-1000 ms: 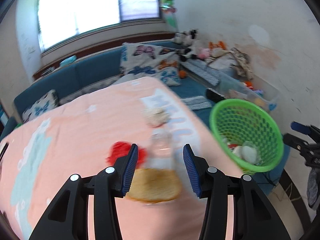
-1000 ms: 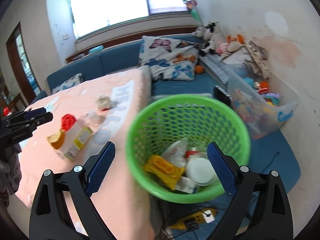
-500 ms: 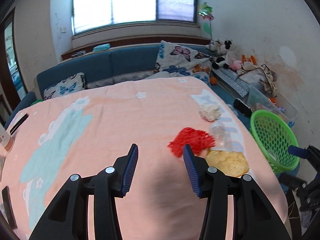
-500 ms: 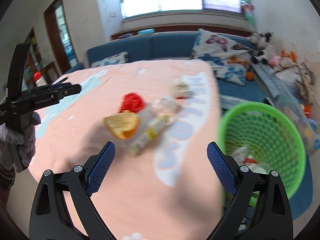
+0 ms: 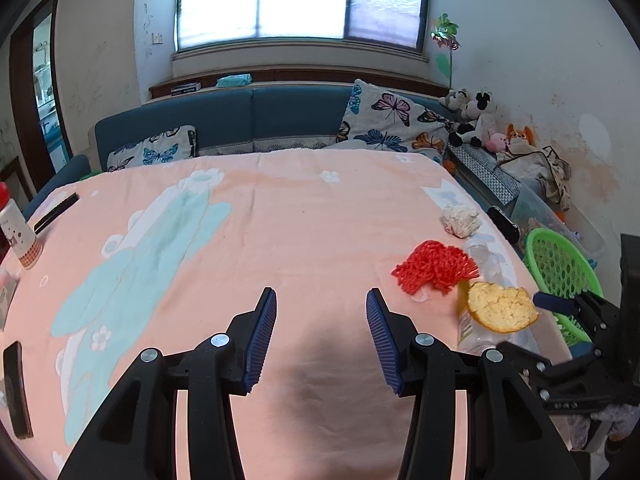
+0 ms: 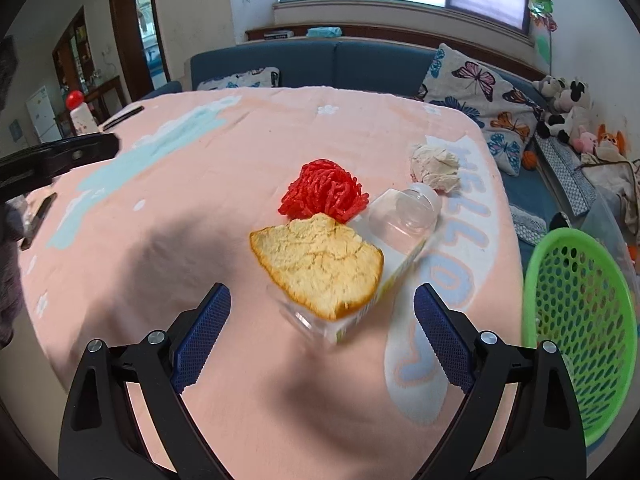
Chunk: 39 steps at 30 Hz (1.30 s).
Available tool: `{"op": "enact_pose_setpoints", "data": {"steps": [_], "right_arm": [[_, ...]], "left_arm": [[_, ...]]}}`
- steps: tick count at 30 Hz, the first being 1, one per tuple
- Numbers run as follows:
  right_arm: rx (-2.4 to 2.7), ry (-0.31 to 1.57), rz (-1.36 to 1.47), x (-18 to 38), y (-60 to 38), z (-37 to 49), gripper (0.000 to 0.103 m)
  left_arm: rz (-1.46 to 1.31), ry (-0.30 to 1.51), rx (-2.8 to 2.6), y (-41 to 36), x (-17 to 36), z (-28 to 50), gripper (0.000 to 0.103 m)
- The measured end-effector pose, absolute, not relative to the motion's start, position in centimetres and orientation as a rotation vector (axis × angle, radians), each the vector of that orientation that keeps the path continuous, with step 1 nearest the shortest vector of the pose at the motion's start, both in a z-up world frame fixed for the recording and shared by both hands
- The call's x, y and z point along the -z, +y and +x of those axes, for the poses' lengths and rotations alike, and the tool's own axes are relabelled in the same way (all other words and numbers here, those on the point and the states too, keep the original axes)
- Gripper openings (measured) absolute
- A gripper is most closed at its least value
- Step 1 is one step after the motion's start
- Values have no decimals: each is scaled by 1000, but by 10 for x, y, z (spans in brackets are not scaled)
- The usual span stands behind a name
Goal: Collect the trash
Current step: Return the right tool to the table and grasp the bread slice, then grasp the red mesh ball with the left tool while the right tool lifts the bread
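Note:
On the pink tablecloth [image 5: 304,216] lies a cluster of trash: a slice of bread [image 6: 320,264] resting on a clear plastic bottle [image 6: 400,224] that lies on its side, a red mesh wad [image 6: 324,194] and a crumpled white paper ball [image 6: 436,166]. My right gripper [image 6: 322,298] is open wide, with the bread and the bottle's base just ahead of its fingertips, untouched. My left gripper [image 5: 321,336] is open over bare cloth, to the left of the red mesh wad [image 5: 434,266] and the bread [image 5: 500,306]. The green basket [image 6: 580,320] stands off the table's right edge.
A white bottle with a red cap [image 5: 16,232], a black bar [image 5: 56,212] and a dark phone [image 5: 16,392] lie along the table's left side. A blue sofa [image 5: 248,120] with butterfly pillows stands behind. Plush toys [image 5: 472,116] and a clear bin crowd the right wall.
Both views have swung left, away from the basket. My right gripper moved from above the basket to the bread and bottle. My left gripper left the bottle for the table's middle.

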State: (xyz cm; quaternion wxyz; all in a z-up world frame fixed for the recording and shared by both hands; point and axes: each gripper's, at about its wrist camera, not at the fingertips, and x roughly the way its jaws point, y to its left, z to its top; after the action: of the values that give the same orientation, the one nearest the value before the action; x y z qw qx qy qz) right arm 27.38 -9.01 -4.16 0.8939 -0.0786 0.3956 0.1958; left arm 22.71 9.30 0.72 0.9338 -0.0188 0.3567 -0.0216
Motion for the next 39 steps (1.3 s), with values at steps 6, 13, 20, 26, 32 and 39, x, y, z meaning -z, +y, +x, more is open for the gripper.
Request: {"op": "enact_pose_setpoints", "data": {"steps": [6, 13, 20, 26, 32, 39], "right_arm": [[-378, 845, -194, 51, -80, 290, 89], [-378, 864, -188, 57, -80, 295, 76], [-396, 841, -153, 47, -86, 290, 56], [-393, 822, -119, 39, -96, 282, 49], [-390, 793, -93, 27, -114, 271, 49], [-366, 776, -71, 20, -141, 259, 49]], "left_arm": [[-64, 745, 45, 101, 1, 232, 46], [-72, 758, 49, 101, 7, 236, 46], [-79, 765, 64, 95, 9, 241, 46], [-74, 771, 105, 79, 9, 247, 46], [-75, 790, 197, 53, 15, 261, 51], [-63, 820, 287, 16, 27, 287, 64]]}}
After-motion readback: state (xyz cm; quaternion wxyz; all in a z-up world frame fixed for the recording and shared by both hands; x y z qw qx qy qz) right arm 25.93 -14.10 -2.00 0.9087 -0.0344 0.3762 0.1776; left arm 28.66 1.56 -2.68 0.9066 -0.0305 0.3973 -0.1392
